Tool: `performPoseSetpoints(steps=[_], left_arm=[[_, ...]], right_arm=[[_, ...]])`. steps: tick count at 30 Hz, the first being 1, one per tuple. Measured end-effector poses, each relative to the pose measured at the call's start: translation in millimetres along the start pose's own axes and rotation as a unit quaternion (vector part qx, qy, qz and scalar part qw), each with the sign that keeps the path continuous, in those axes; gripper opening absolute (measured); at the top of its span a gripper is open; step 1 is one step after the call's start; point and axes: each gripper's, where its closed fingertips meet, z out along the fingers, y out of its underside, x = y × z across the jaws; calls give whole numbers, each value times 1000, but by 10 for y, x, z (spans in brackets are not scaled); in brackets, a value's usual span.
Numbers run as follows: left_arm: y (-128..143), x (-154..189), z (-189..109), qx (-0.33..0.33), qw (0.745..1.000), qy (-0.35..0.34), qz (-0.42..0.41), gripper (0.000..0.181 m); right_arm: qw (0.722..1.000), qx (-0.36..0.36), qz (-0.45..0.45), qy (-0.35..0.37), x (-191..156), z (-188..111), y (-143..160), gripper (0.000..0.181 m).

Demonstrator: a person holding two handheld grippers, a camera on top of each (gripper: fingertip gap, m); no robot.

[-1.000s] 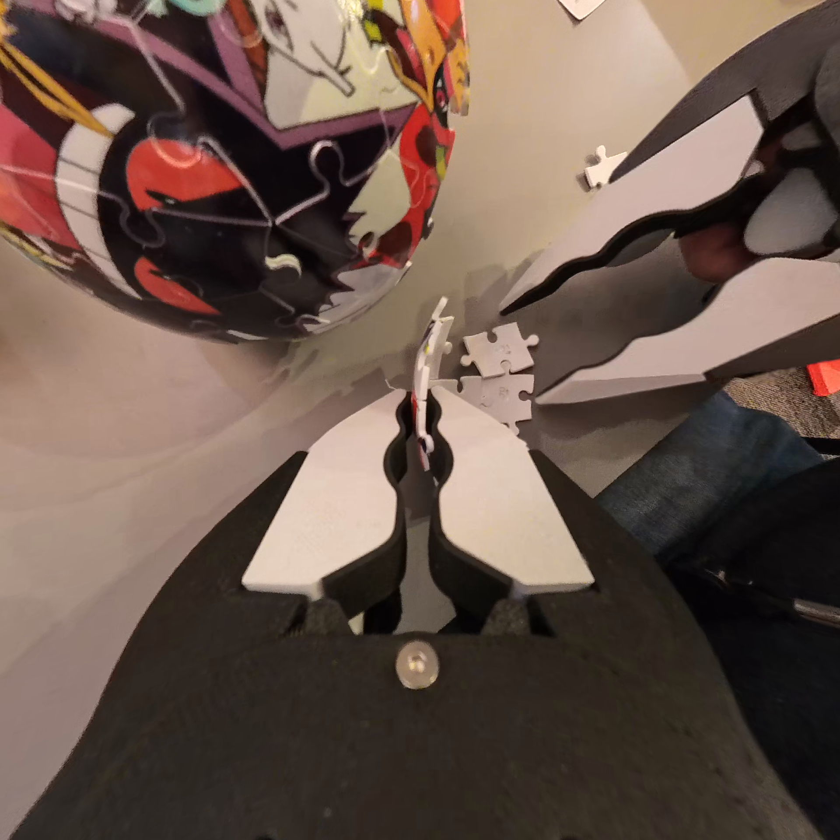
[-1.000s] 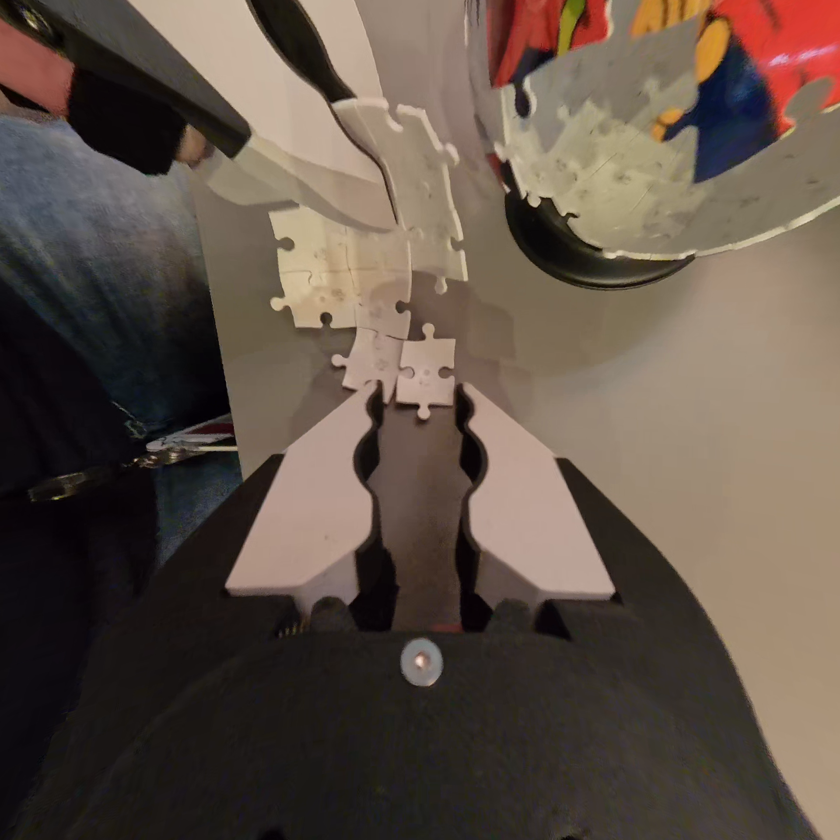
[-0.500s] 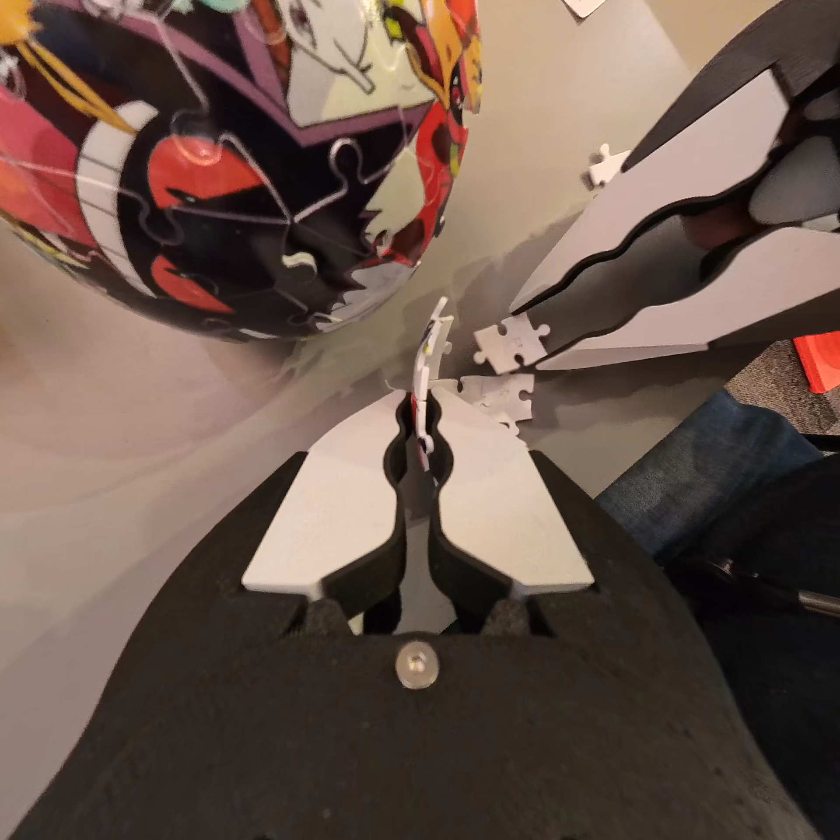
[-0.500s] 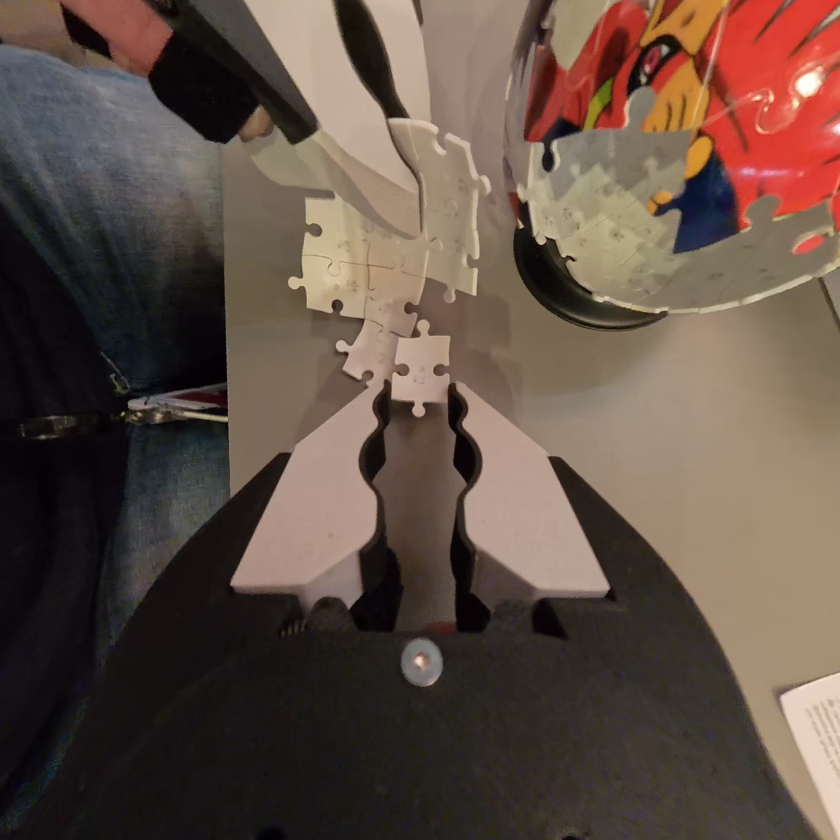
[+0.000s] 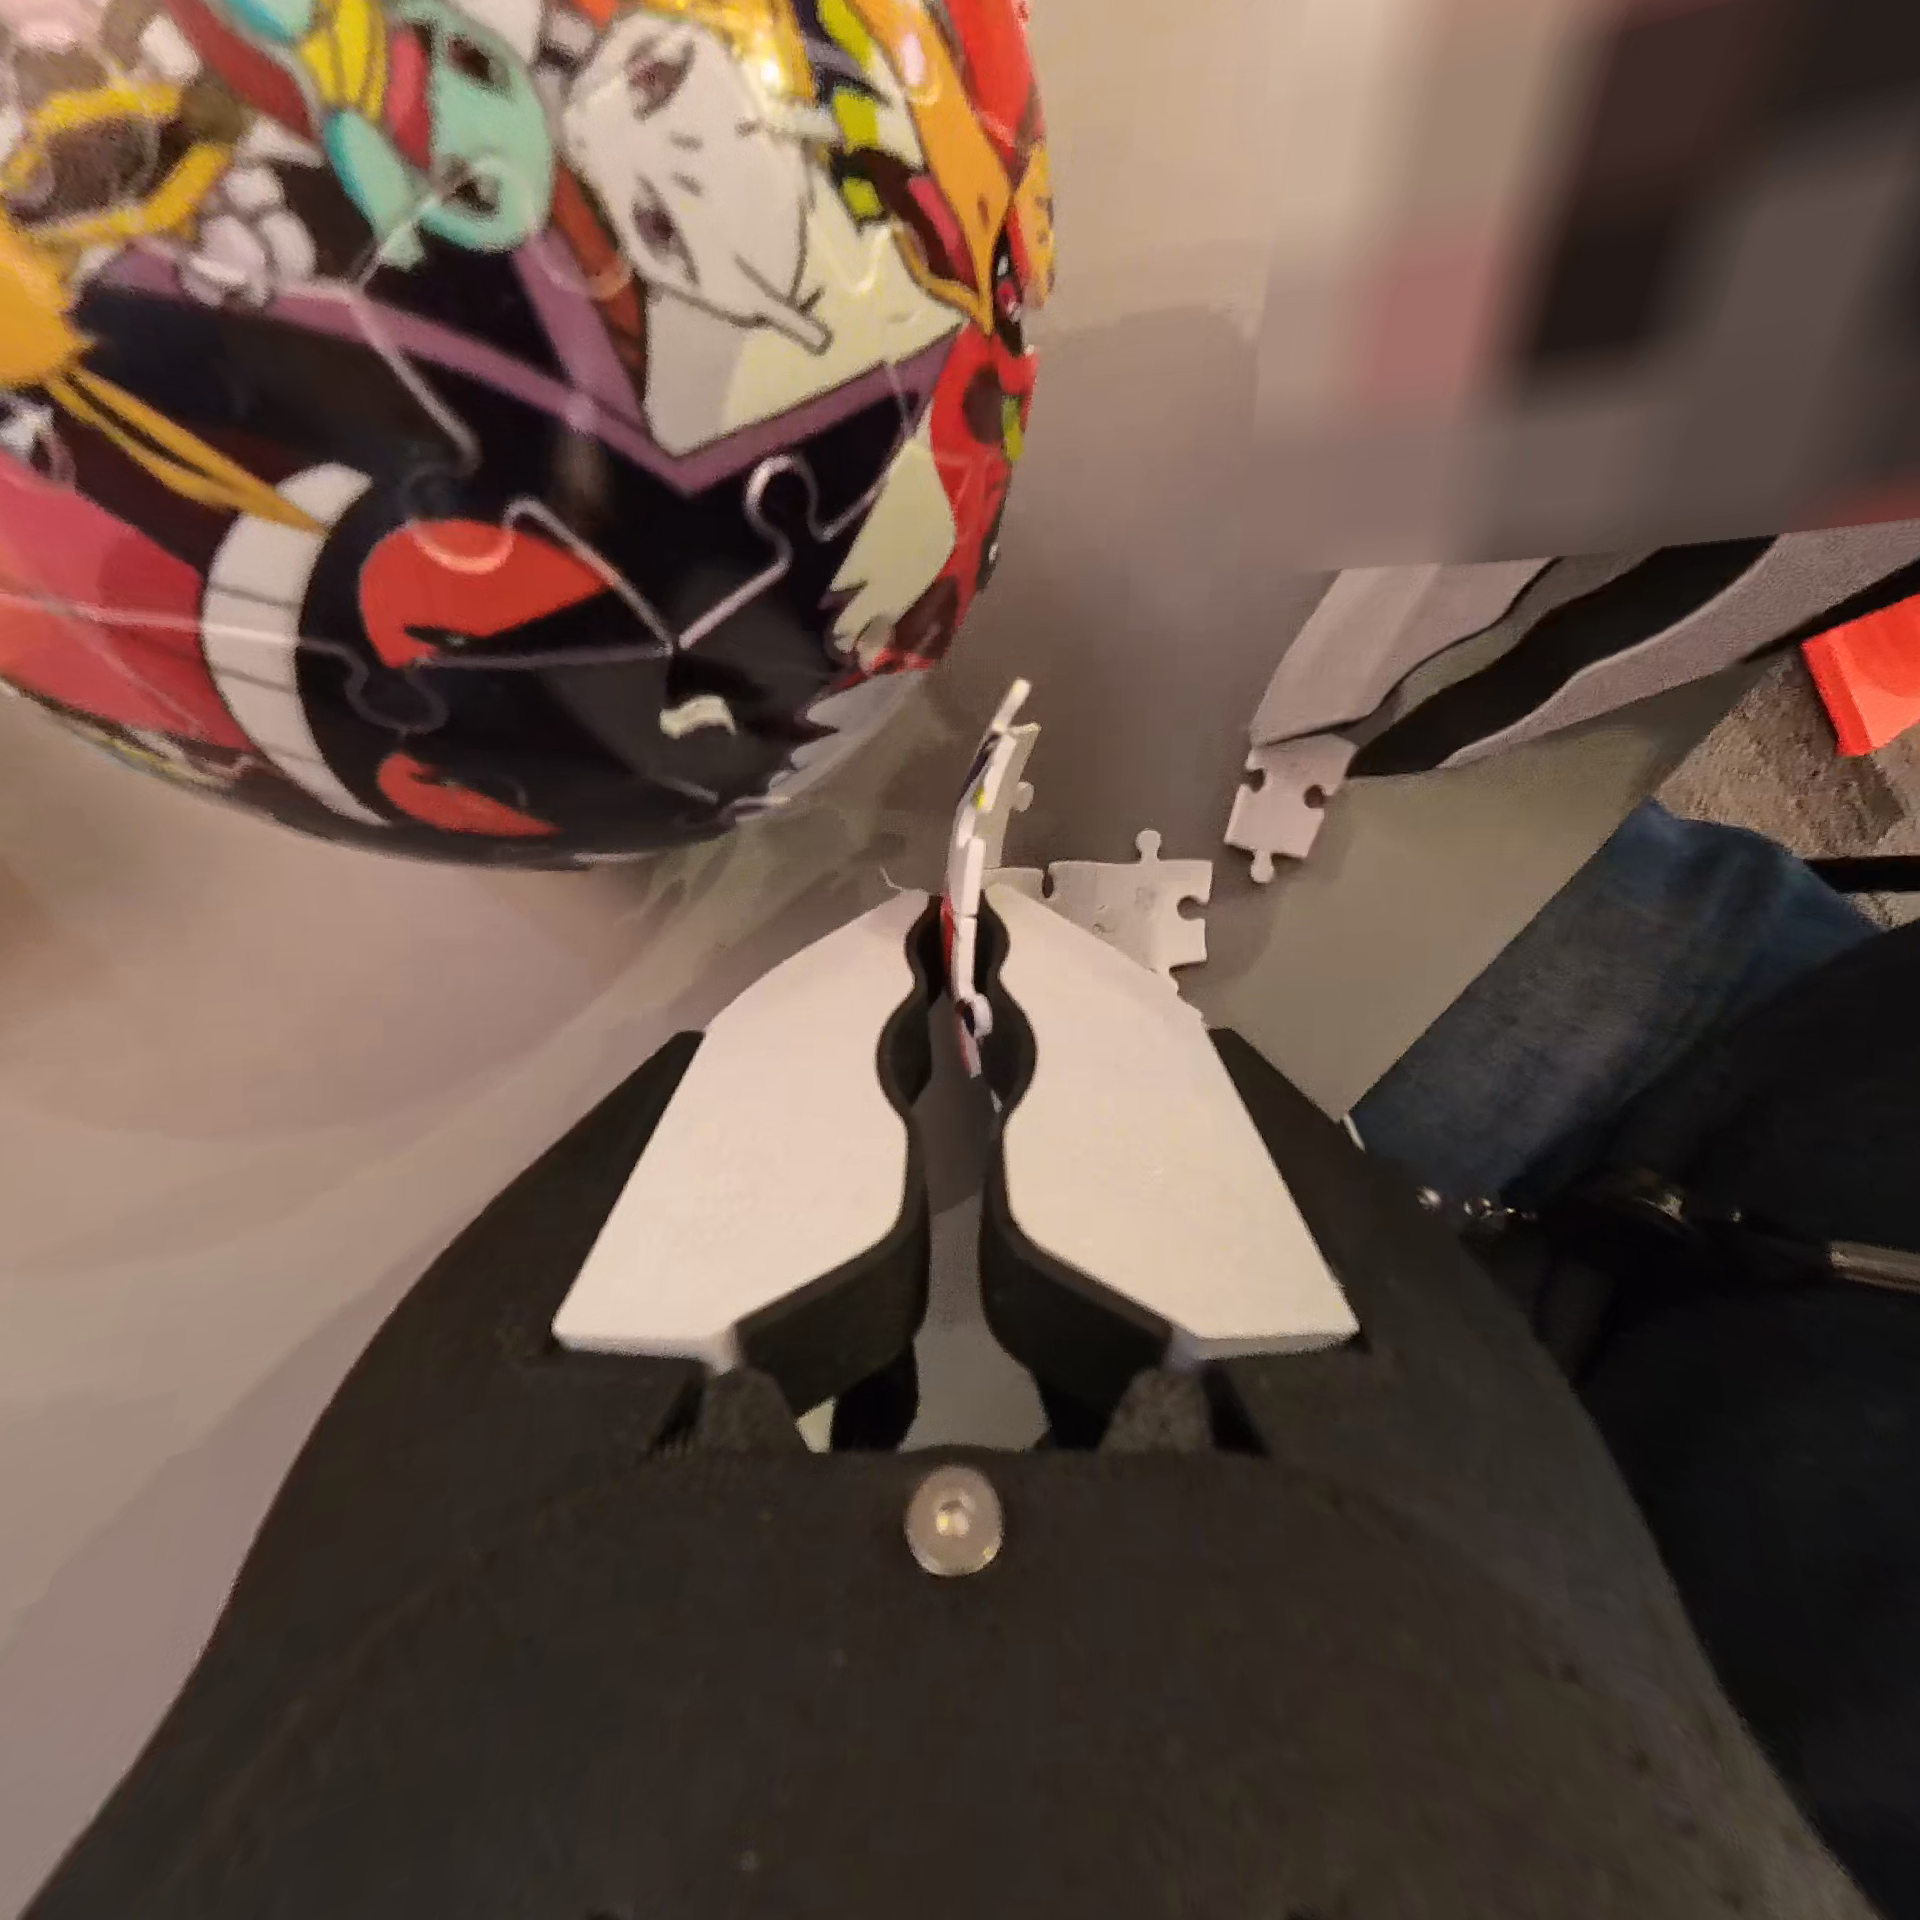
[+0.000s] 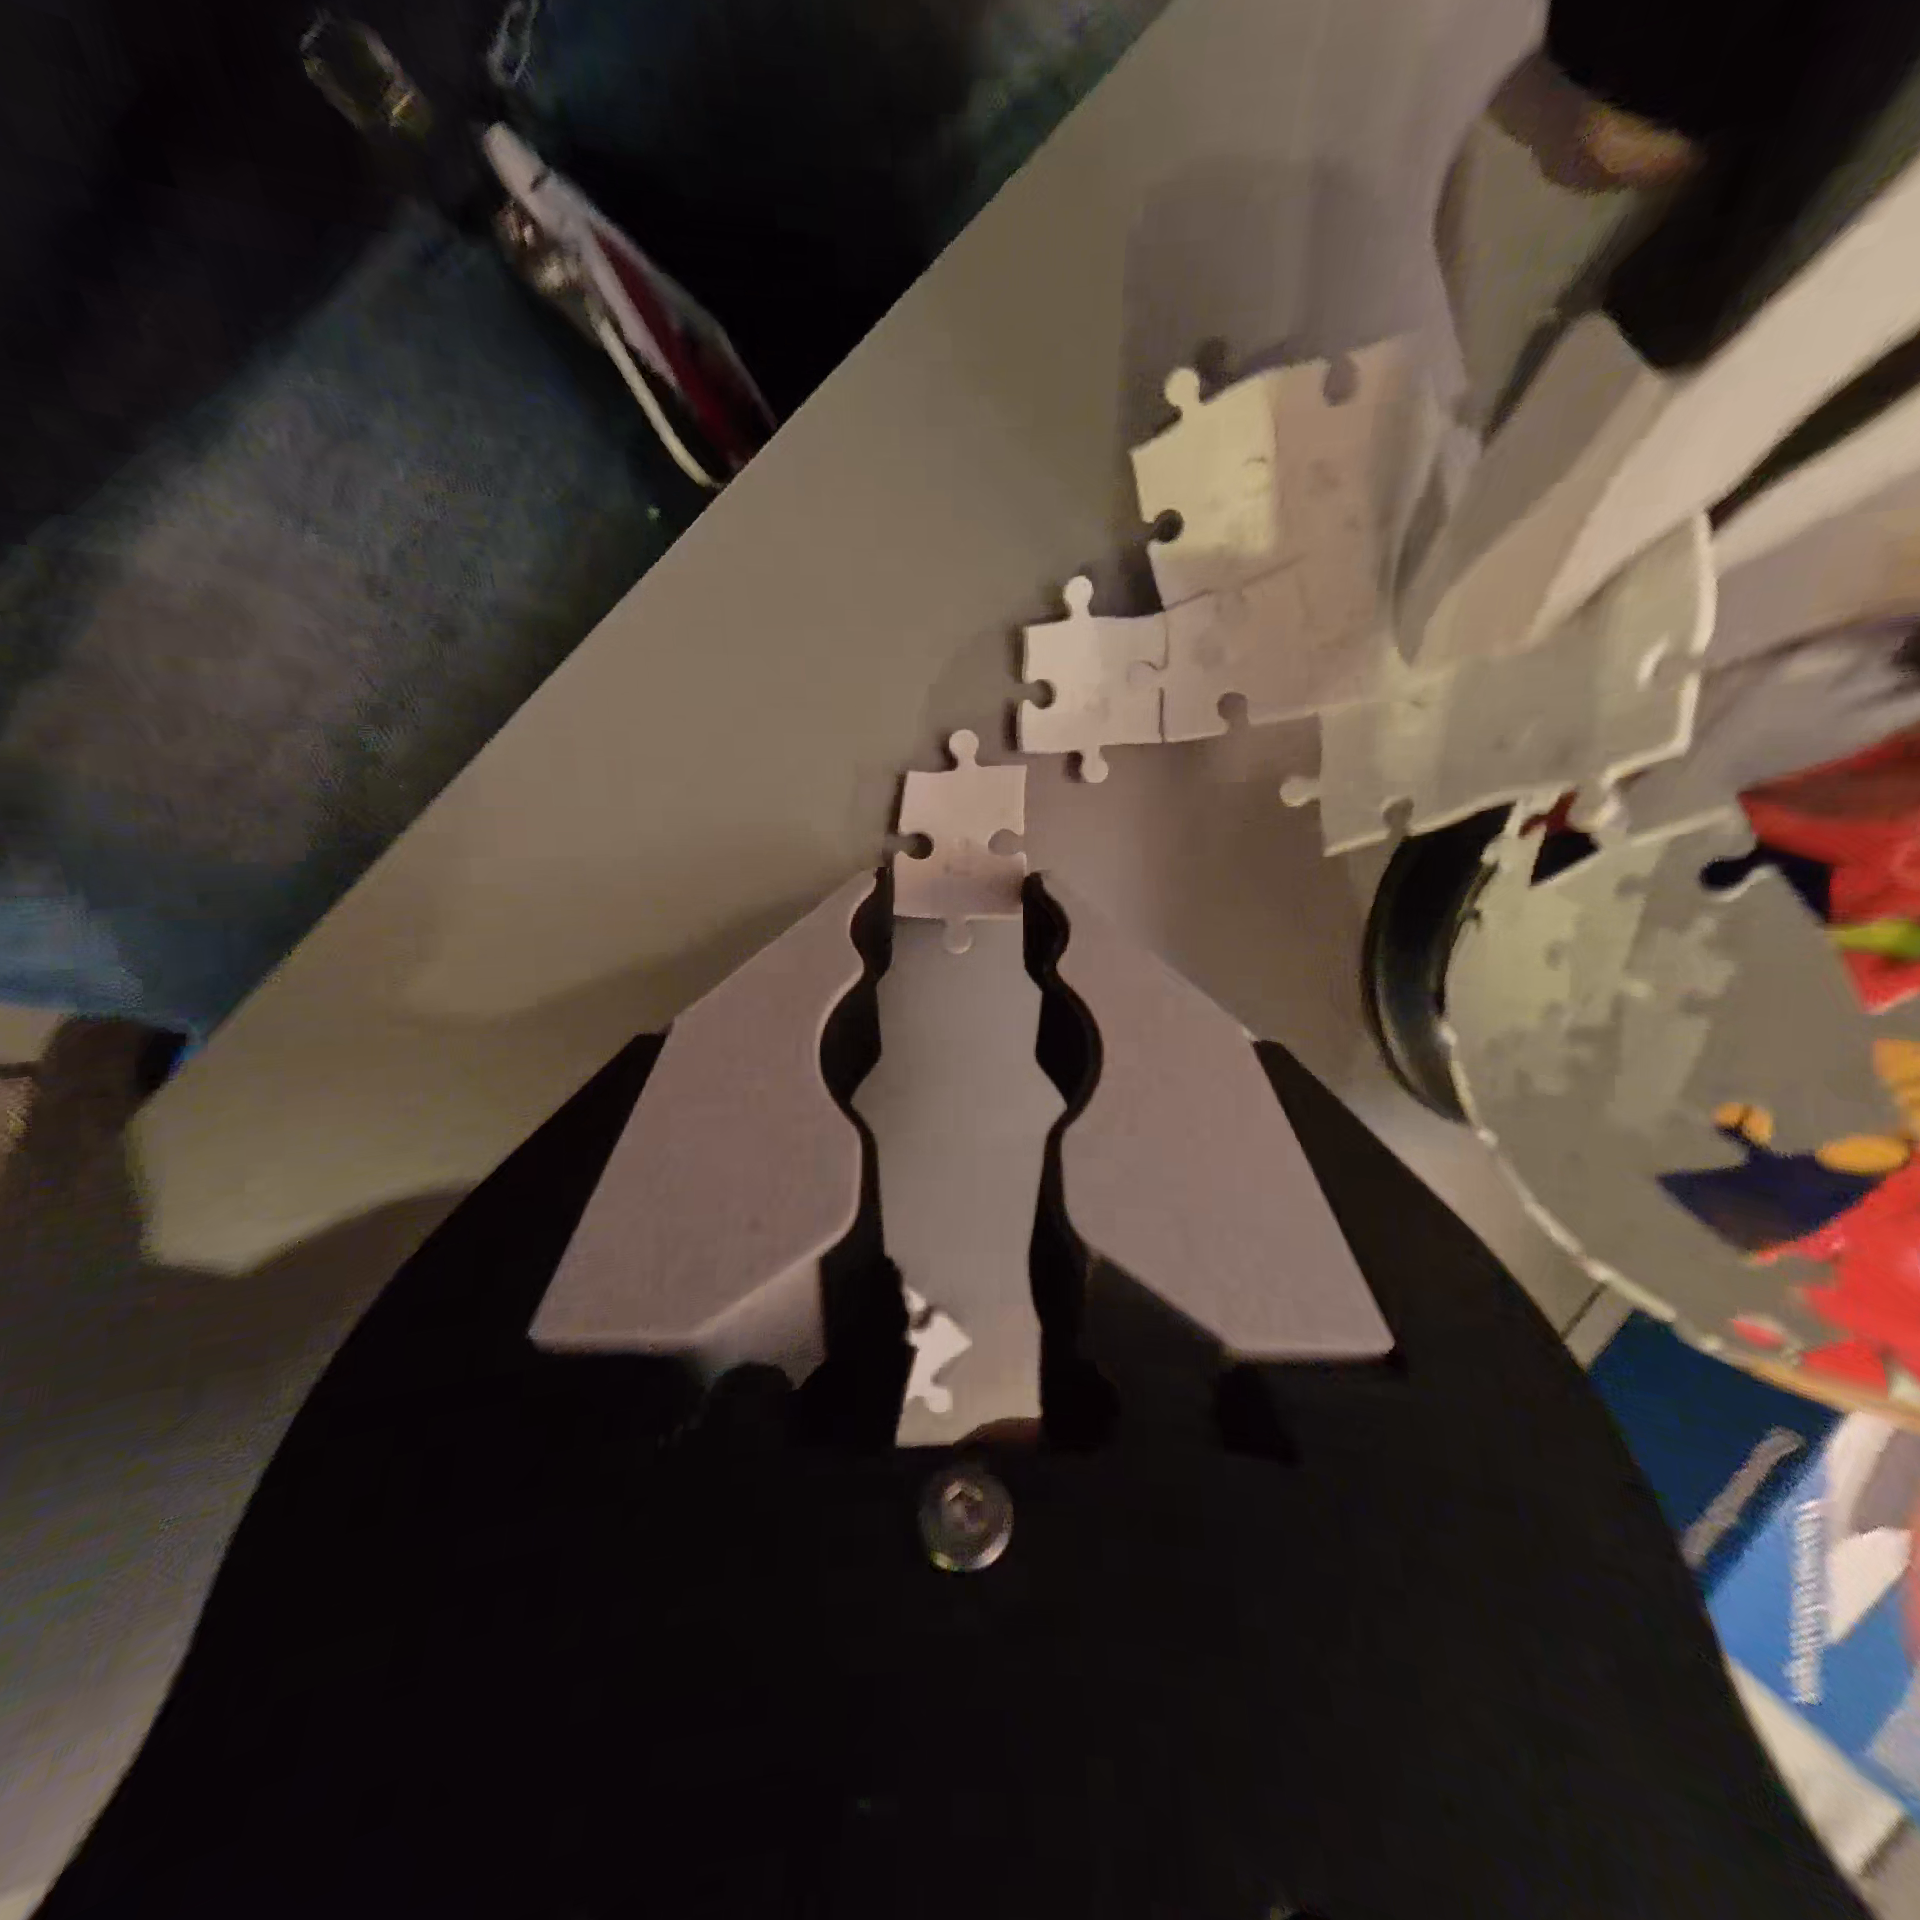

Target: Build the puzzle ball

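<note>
the half-built puzzle ball (image 5: 499, 416) looms up and to the left of the left gripper (image 5: 961, 914), whose fingers are clamped on a curved section of joined pieces (image 5: 987, 800) standing on edge. the right gripper (image 6: 958, 894) pinches a single white piece (image 6: 961, 840) at its fingertips, with more white pieces (image 6: 1132, 681) just ahead on the grey table (image 6: 727, 727).

The left gripper (image 5: 966, 914) pinches a joined strip of pieces (image 5: 987, 821) edge-on, upright, just below the ball (image 5: 499, 416). Beside it, white pieces (image 5: 1138, 899) lie face down on the table (image 5: 260, 1091). The right gripper (image 5: 1309, 743) holds a single piece (image 5: 1280, 812), seemingly lifted clear.
</note>
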Motion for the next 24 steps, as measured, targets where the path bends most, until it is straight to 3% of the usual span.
performPoseSetpoints(steps=[6, 10, 15, 24], left_arm=[[-25, 63, 55, -17, 999, 20, 28, 4], [-35, 55, 60, -15, 999, 24, 28, 4], [-29, 54, 68, -12, 999, 29, 26, 4], [-60, 97, 113, -11, 999, 34, 33, 4]], right_arm=[[997, -30, -72, -14, 84, 22, 34, 25], [998, -34, 41, 32, 233, -104, 81, 33], [977, -13, 214, 21, -17, -80, 102, 29], [958, 35, 274, 74, 65, 47, 73, 22]])
